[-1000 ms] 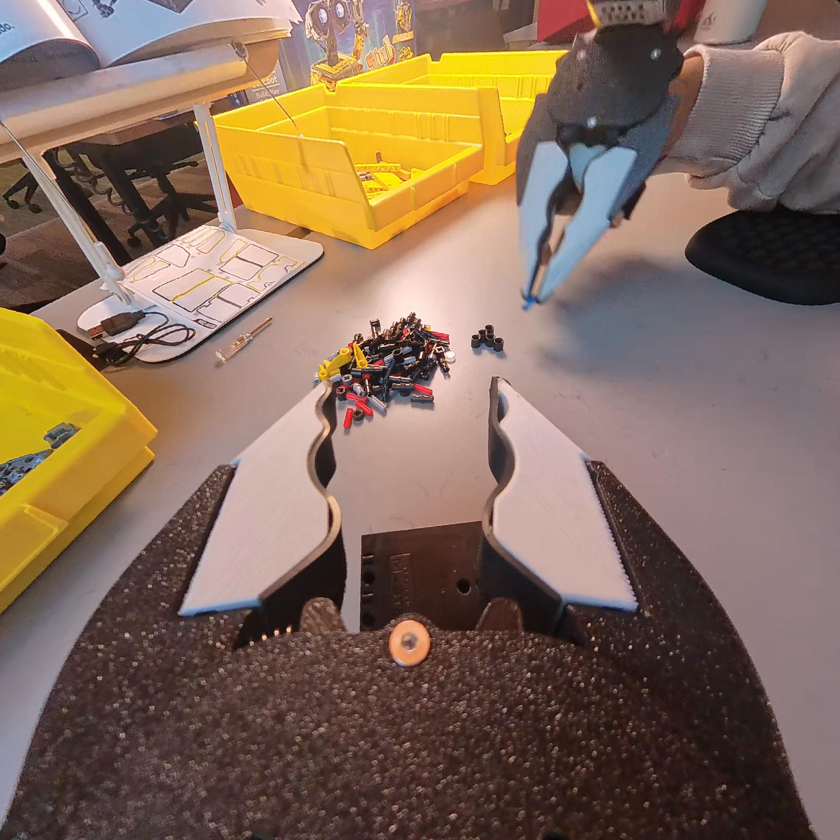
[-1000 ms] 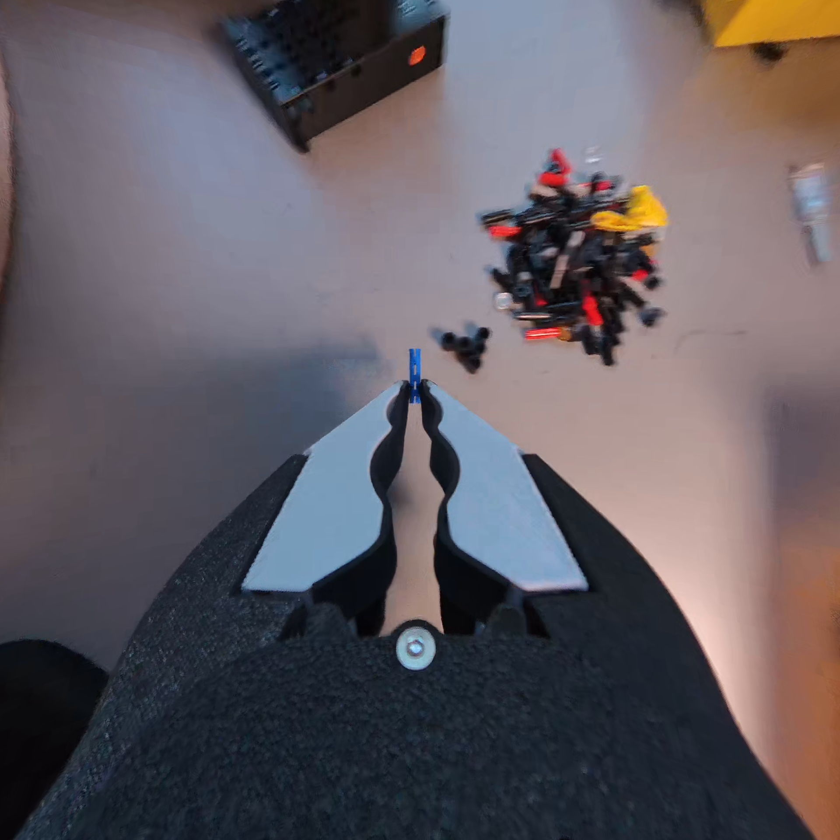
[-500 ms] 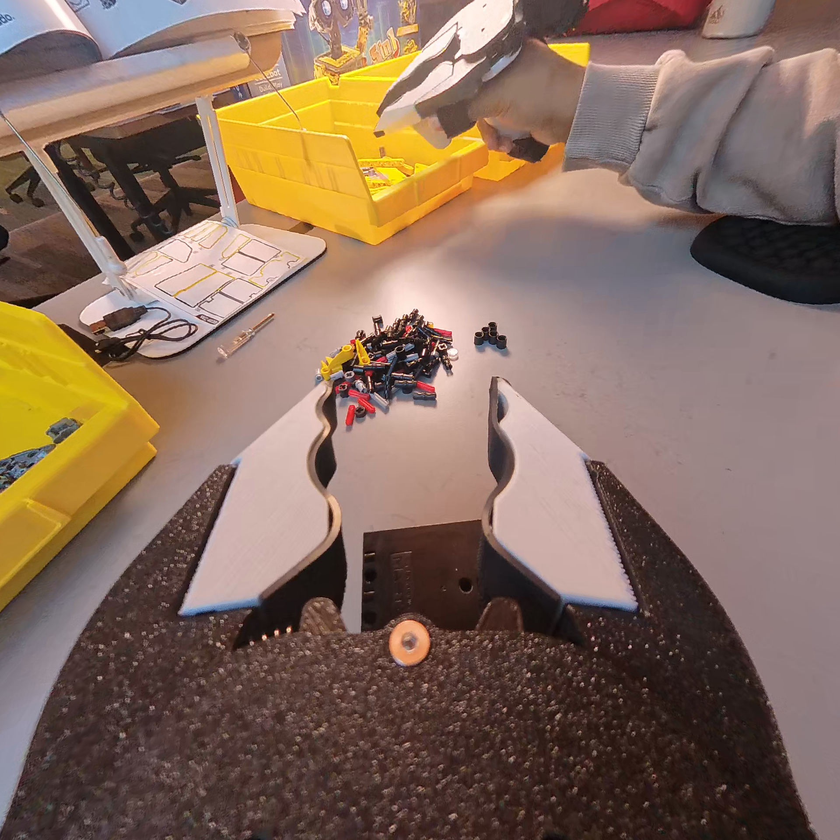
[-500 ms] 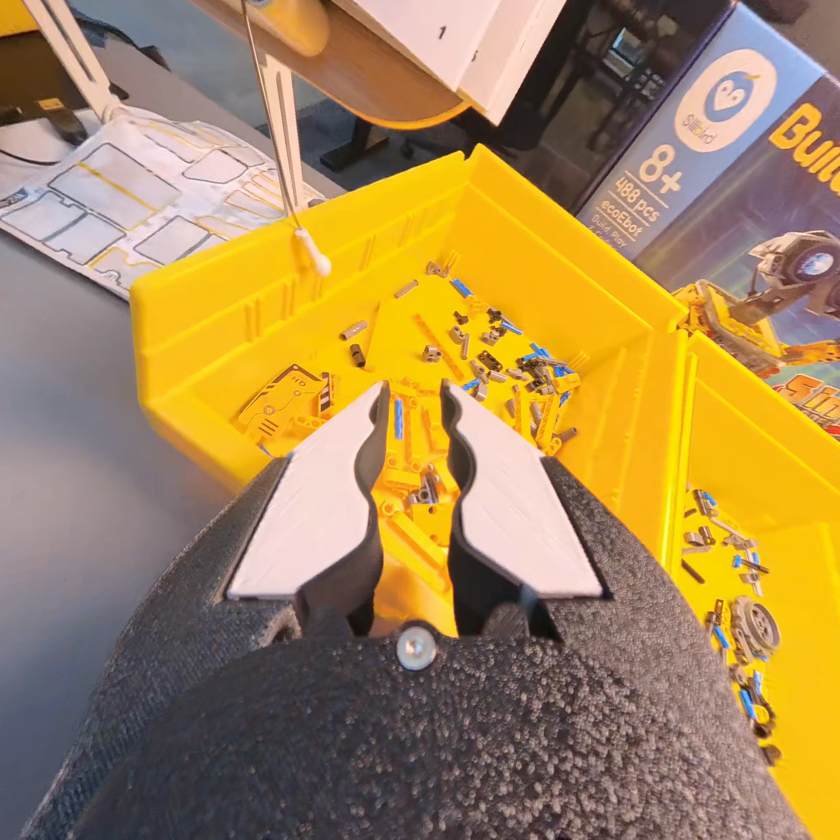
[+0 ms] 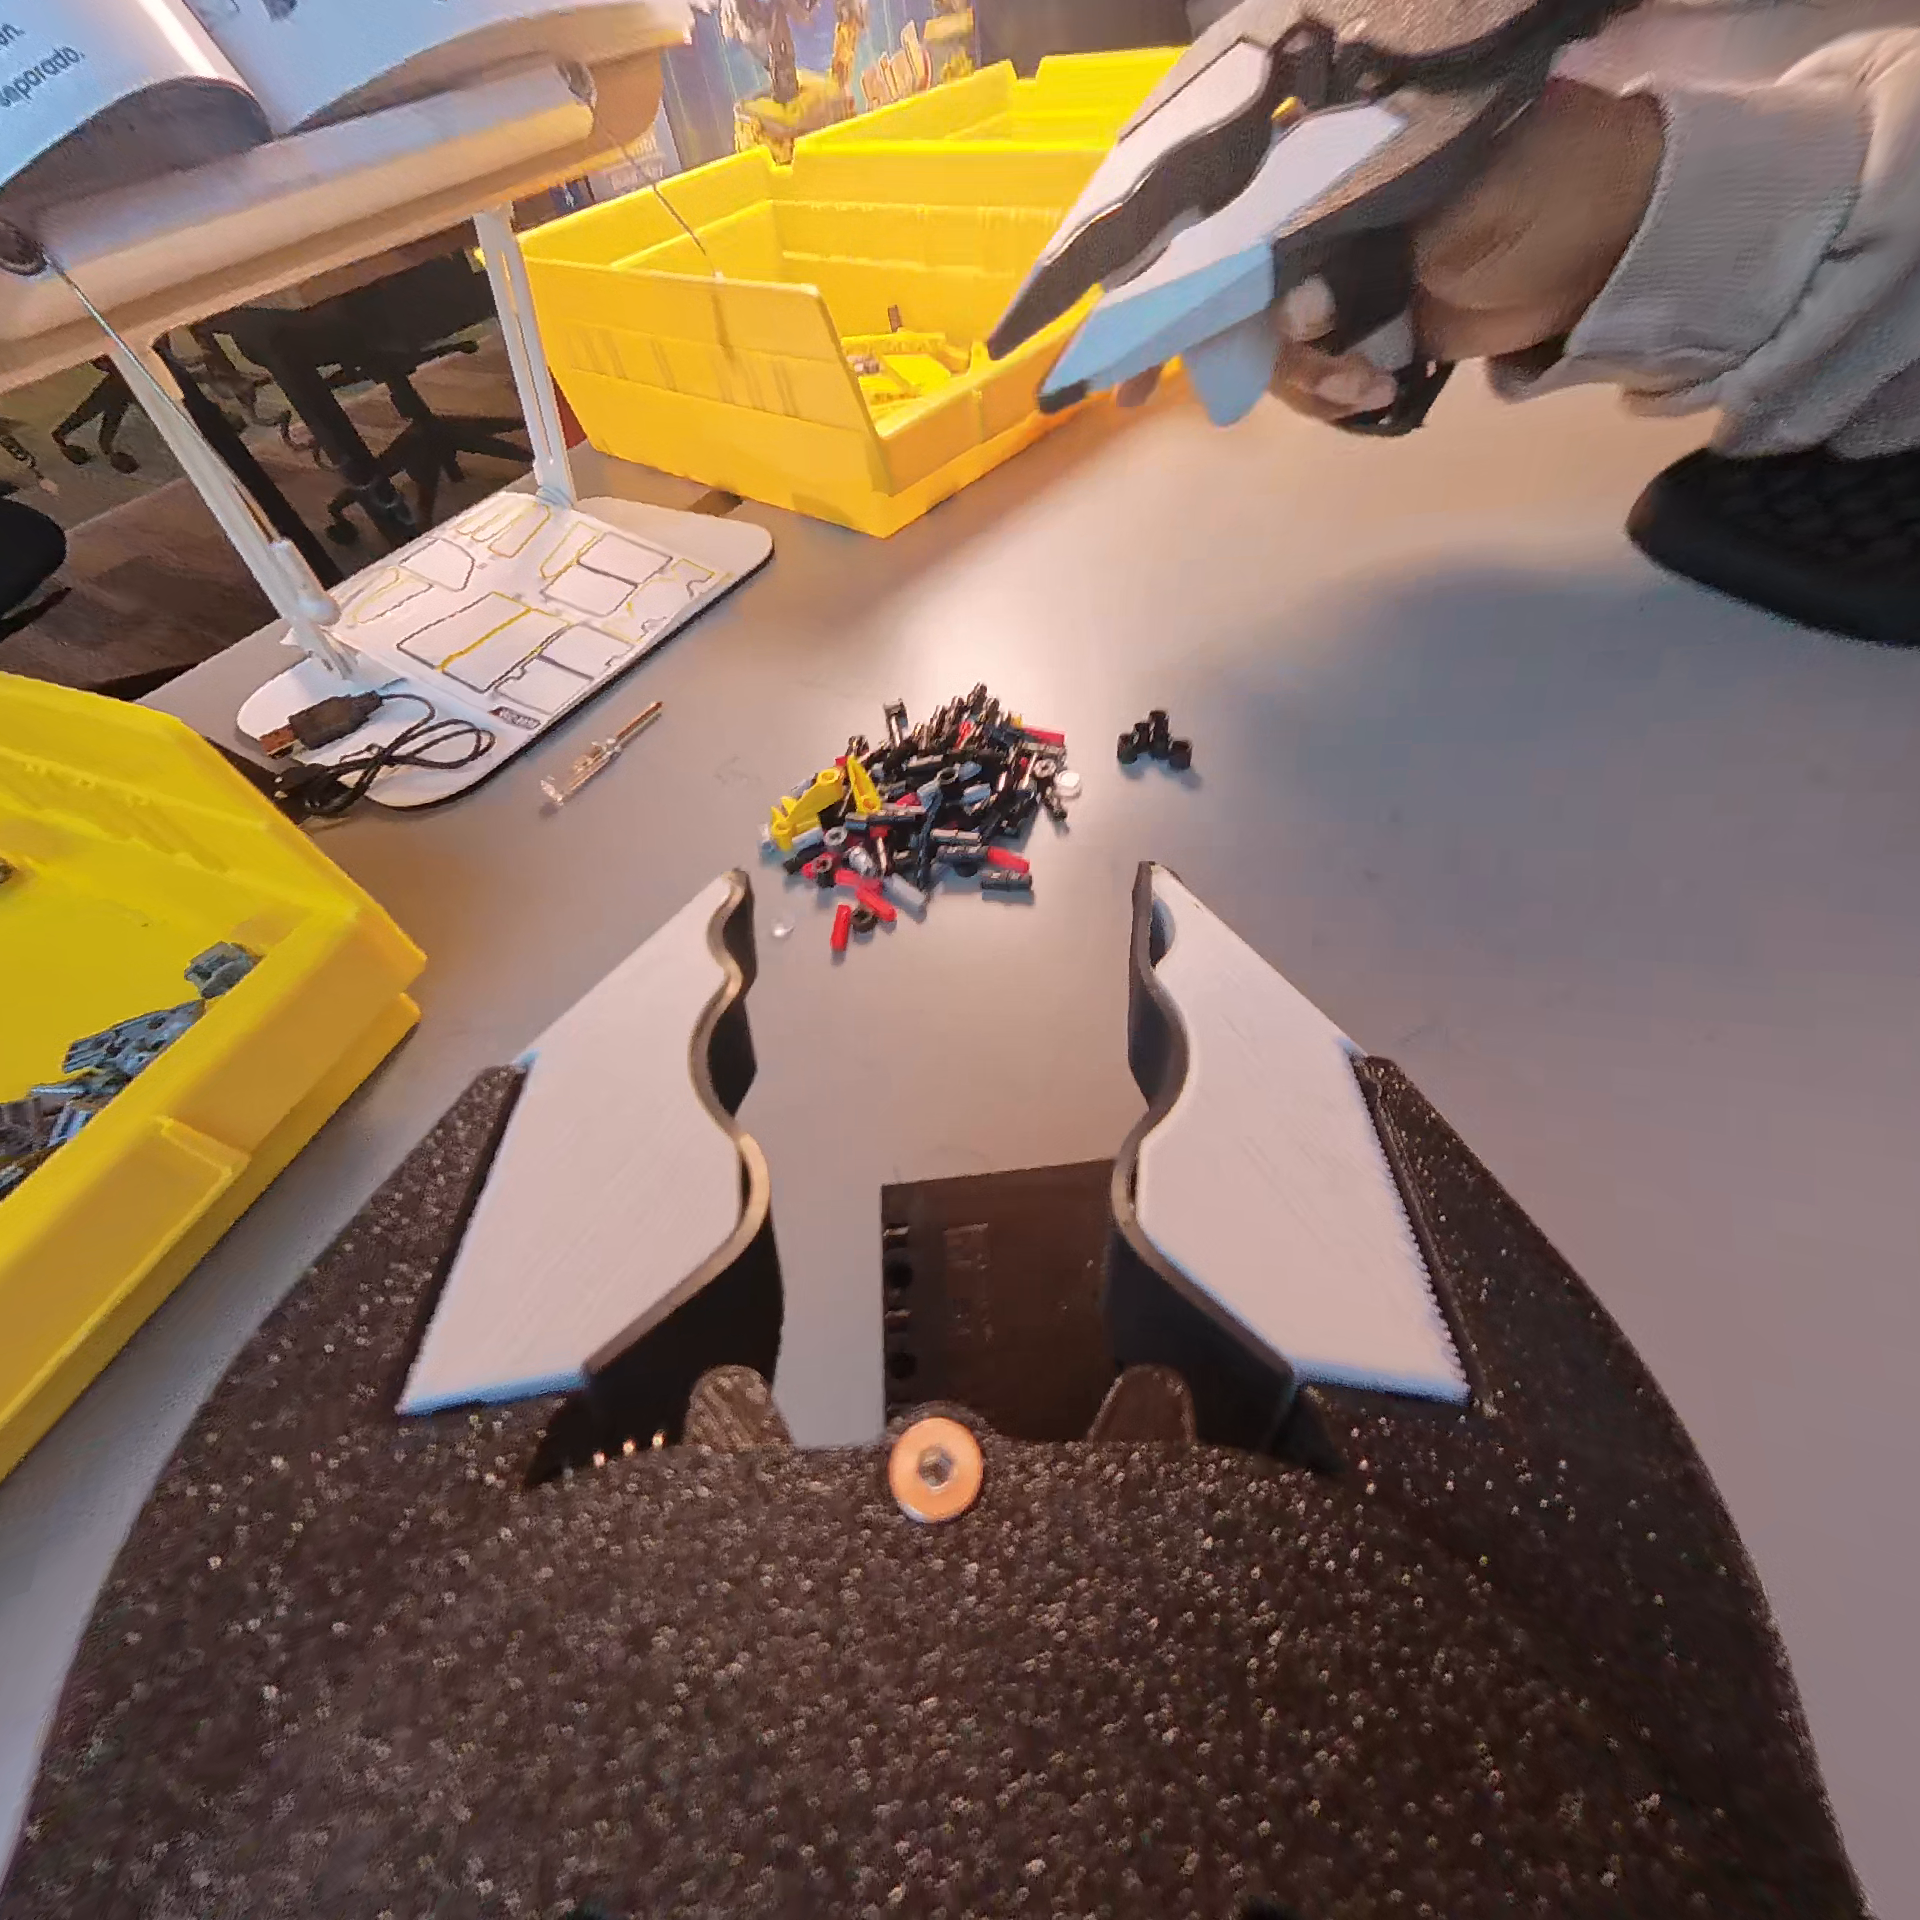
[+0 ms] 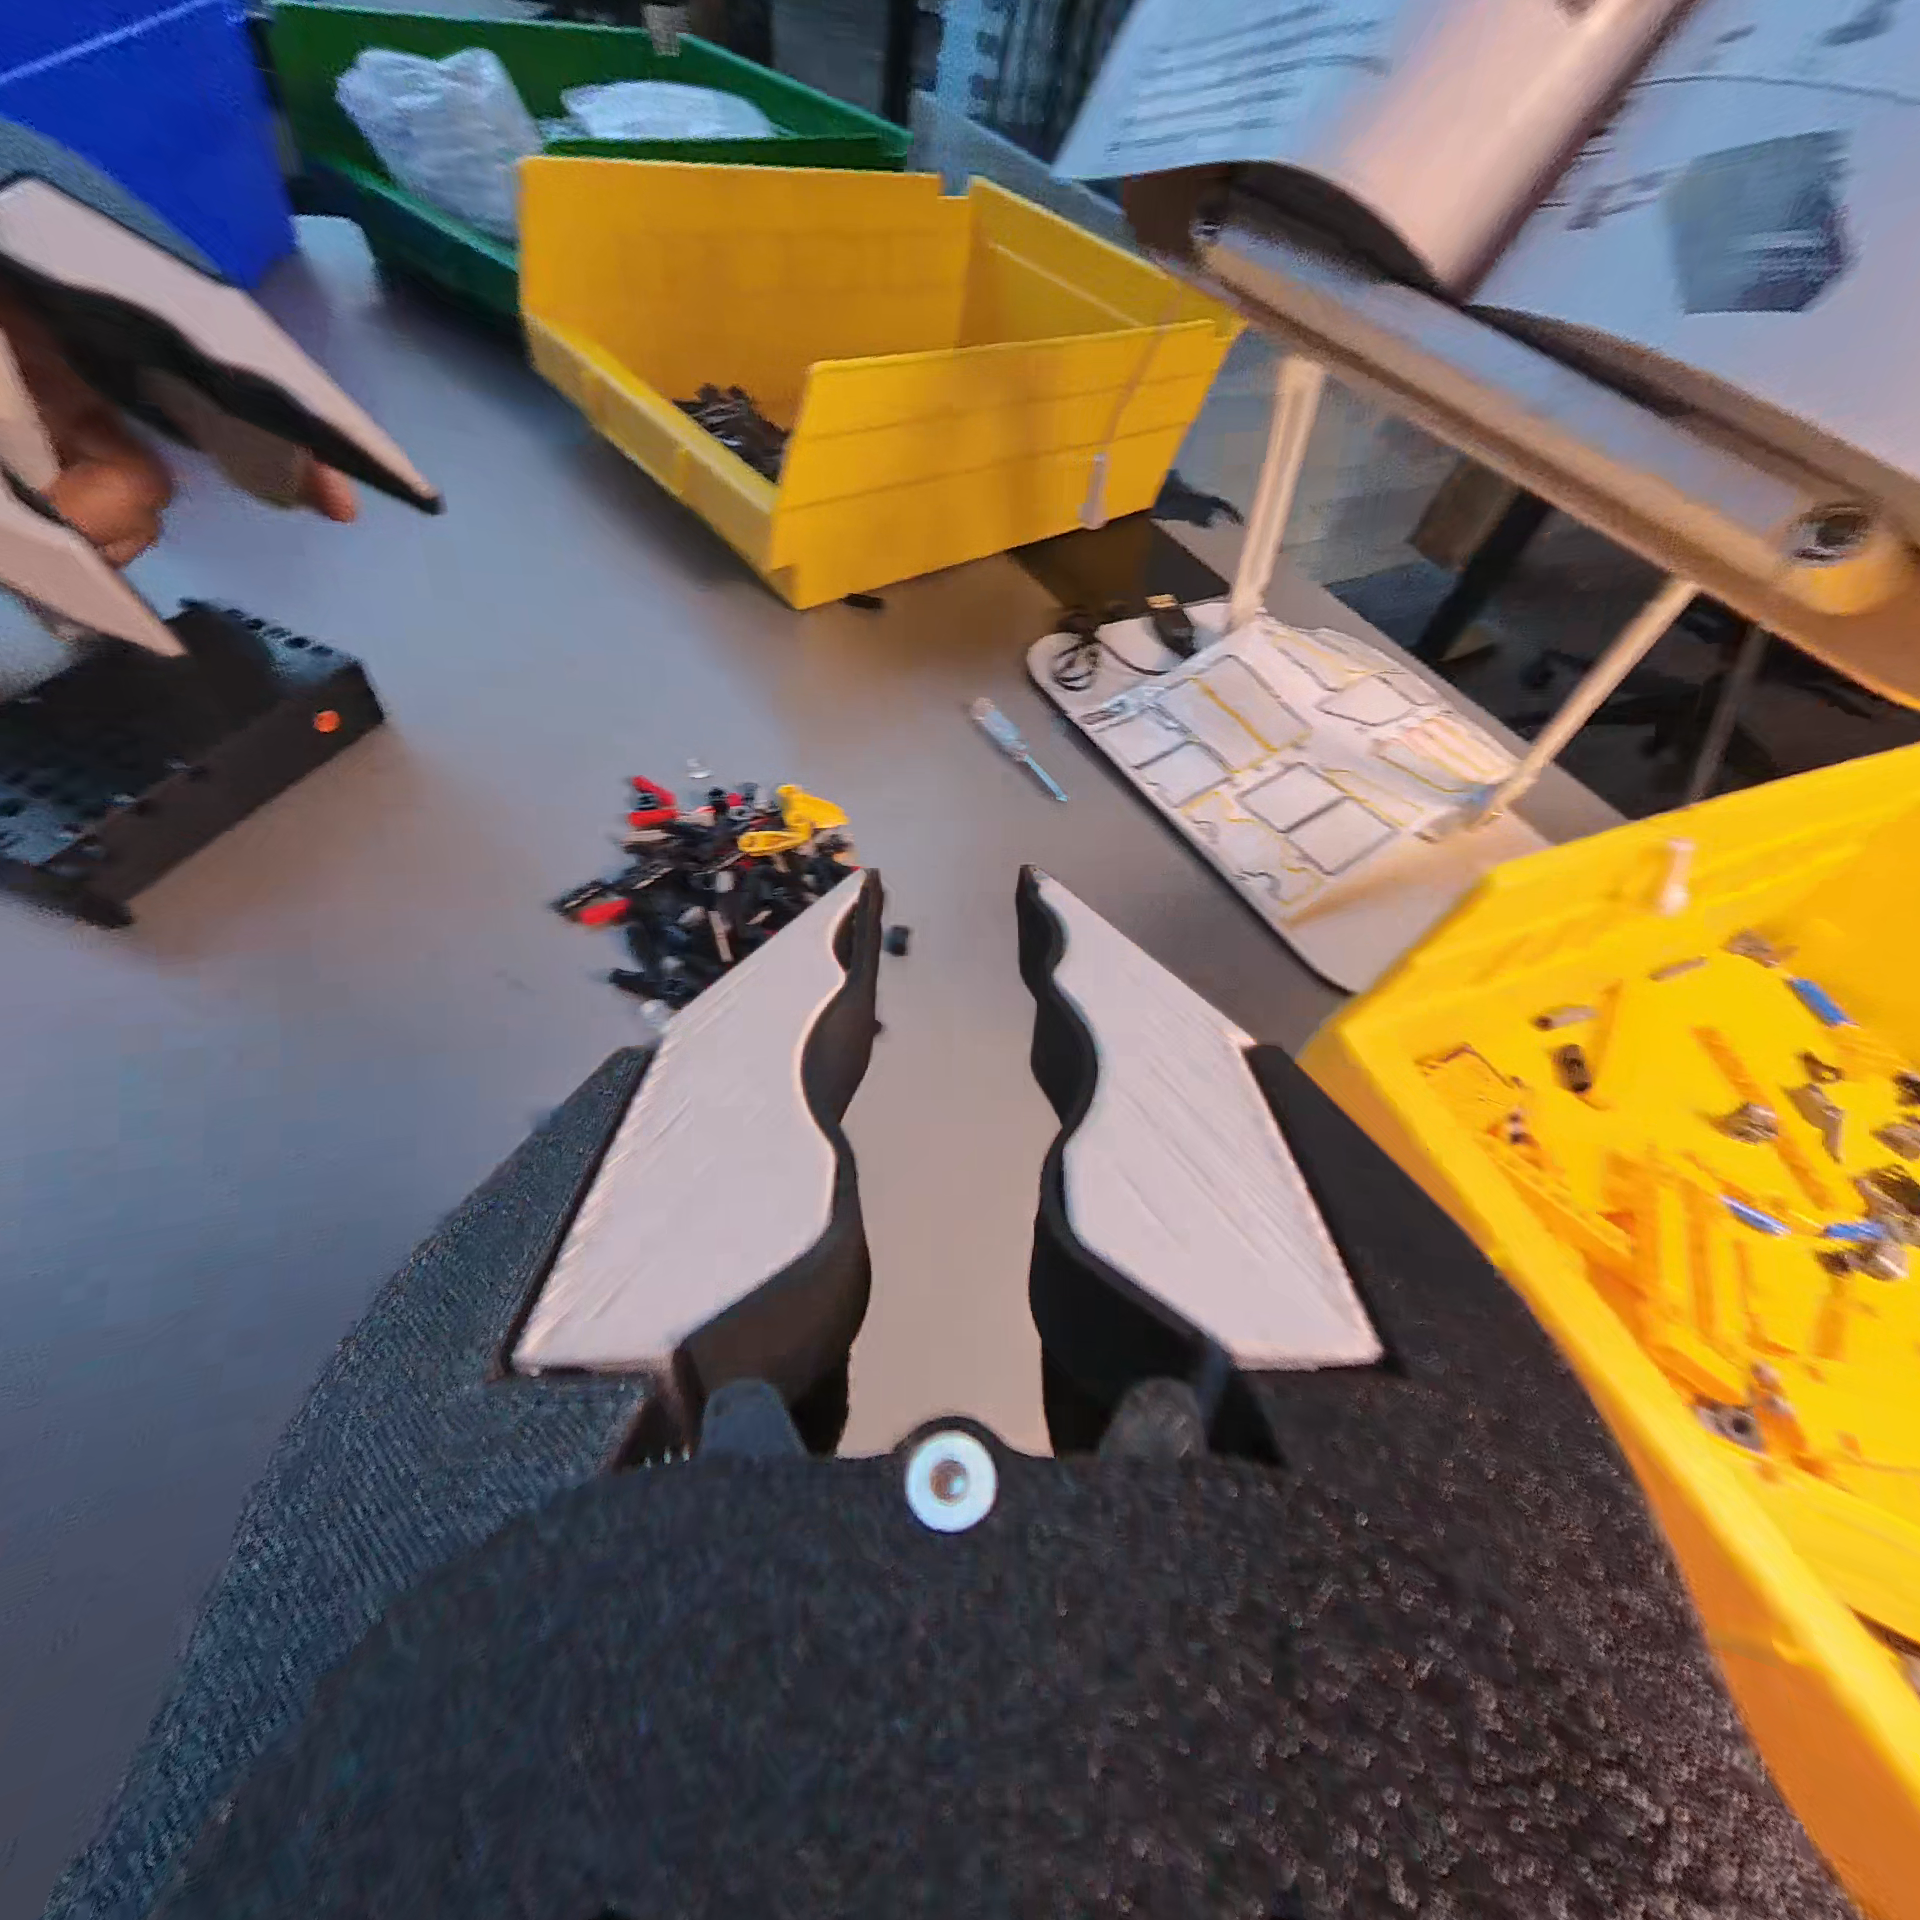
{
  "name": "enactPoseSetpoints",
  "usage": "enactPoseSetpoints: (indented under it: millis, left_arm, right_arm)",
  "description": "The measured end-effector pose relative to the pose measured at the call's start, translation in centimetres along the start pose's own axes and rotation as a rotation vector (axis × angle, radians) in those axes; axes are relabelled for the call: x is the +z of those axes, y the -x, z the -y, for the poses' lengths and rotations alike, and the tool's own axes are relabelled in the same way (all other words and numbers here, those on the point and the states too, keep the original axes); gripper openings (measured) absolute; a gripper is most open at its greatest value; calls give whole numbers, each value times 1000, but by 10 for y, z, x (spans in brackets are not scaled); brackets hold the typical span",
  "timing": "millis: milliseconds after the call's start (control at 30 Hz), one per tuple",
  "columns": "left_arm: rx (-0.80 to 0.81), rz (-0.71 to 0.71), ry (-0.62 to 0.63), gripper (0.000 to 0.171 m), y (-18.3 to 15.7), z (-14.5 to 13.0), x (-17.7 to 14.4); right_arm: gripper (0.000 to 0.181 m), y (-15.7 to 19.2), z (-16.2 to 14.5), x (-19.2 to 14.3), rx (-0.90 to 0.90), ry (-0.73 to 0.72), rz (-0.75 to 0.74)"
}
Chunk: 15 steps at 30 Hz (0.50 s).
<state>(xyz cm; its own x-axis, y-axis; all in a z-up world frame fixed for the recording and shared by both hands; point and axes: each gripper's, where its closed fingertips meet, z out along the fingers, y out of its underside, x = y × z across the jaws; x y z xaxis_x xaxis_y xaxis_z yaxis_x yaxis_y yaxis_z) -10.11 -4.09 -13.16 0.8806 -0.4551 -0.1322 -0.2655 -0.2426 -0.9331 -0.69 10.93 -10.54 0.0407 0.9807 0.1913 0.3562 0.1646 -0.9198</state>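
Observation:
A pile of small black, red and yellow parts (image 5: 914, 810) lies on the grey table (image 5: 1455, 935), just ahead of my left gripper (image 5: 940, 883), which is open and empty. A black perforated block (image 5: 997, 1278) sits under its jaws. A few loose black pieces (image 5: 1153, 743) lie right of the pile. My right gripper (image 6: 948, 883) is open and empty, in the air just right of the pile (image 6: 707, 883). It also shows in the left wrist view (image 5: 1023, 374), in front of a yellow bin (image 5: 727, 416). The right wrist view shows the left gripper (image 6: 301, 578) over the block (image 6: 156, 758).
A yellow bin of yellow and blue parts (image 6: 1382, 1039) is at the right gripper's right. Another yellow bin (image 6: 883, 416), a green bin (image 6: 436, 239) and a blue bin (image 6: 145, 114) stand behind. A white stand base (image 6: 1278, 790), a metal pin (image 6: 1018, 748), a cable (image 5: 343, 727) and a bin of grey parts (image 5: 312, 935) are nearby. The black perforated block (image 5: 997, 1278) lies around 8 cm away from my left fingertips.
My right gripper carried a small blue pin from the table to the yellow bin, opened, and swung back toward the pile empty. My left gripper has stayed put.

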Motion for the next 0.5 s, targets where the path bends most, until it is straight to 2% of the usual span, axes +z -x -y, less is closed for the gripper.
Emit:
enactPoseSetpoints:
  millis: [133, 200, 300, 433, 500]
  left_arm:
    - [32, -16, 91, 75, 11, -13, -13]
    - [-66, -98, 130, 83, 8, -21, -20]
    - [-277, -291, 147, 99, -7, -27, -34]
    - [-300, -305, 188, 98, -2, -40, -43]
    - [-286, -324, 226, 88, -8, -47, -42]
  right_arm:
    - [31, 47, -9, 11, -97, 25, 130]
    - [32, 56, -16, 16, -136, 43, 158]
    - [33, 66, -26, 20, -118, 61, 201]
    - [32, 67, -28, 22, -132, 54, 182]
    - [31, 66, -29, 23, -132, 53, 174]
